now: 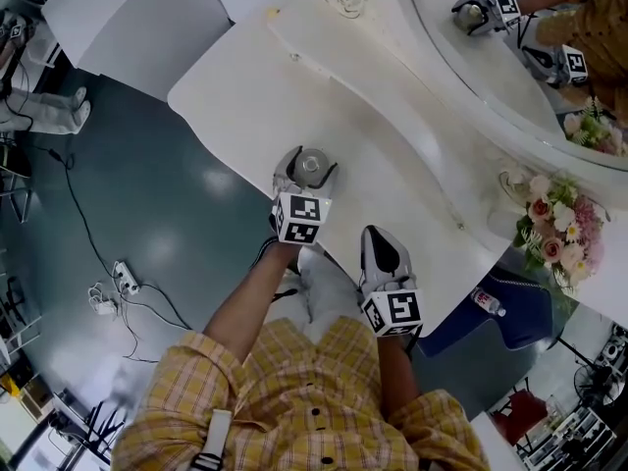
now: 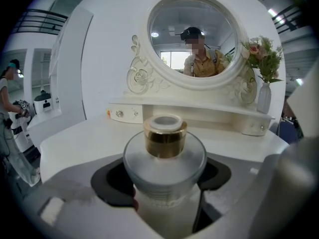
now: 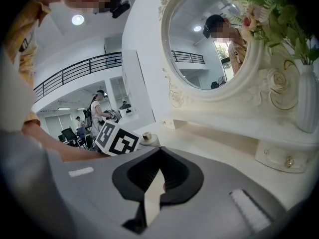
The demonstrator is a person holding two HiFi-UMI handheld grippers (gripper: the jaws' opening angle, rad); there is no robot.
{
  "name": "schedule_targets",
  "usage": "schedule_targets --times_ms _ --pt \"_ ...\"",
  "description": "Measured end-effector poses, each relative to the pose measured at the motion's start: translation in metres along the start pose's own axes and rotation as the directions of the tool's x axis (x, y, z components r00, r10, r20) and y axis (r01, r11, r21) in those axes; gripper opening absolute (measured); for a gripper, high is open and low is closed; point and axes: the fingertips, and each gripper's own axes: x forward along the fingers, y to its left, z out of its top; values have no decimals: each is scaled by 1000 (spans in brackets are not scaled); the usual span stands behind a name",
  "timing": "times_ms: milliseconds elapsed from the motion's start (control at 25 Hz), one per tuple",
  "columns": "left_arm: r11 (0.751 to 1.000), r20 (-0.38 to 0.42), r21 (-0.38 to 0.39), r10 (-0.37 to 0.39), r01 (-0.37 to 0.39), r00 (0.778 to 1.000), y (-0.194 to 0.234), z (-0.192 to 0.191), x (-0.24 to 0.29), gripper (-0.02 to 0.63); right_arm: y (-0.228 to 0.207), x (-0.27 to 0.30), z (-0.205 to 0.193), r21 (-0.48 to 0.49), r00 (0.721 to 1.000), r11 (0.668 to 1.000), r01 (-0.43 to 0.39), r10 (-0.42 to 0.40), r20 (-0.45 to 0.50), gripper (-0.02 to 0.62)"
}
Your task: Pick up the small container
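The small container (image 1: 312,165) is a frosted round bottle (image 2: 164,158) with a gold neck and a white top. It sits between the jaws of my left gripper (image 1: 306,170), which is shut on it, above the front part of the white vanity table (image 1: 392,135). Its base is hidden, so I cannot tell whether it touches the table. My right gripper (image 1: 383,248) is near the table's front edge, to the right of the left one and closer to me. It is shut with nothing held (image 3: 158,176). In the right gripper view the container's gold neck (image 3: 146,136) peeks out behind the left marker cube (image 3: 117,139).
An oval mirror (image 2: 192,39) stands at the back of the table above a shelf with small drawers (image 2: 122,114). A vase of flowers (image 1: 549,219) is at the right end. A blue seat (image 1: 500,307) stands below on the right; cables and a power strip (image 1: 123,281) lie on the floor at the left.
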Motion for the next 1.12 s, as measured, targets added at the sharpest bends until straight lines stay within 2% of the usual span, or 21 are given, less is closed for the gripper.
schedule_targets --times_ms 520,1120 --pt "1000 0 7 -13 13 1000 -14 16 -28 344 -8 -1 26 2 998 1000 16 -16 53 2" --pt "999 91 38 -4 1 996 -24 78 -91 344 -9 -21 66 -55 994 998 16 -10 107 0"
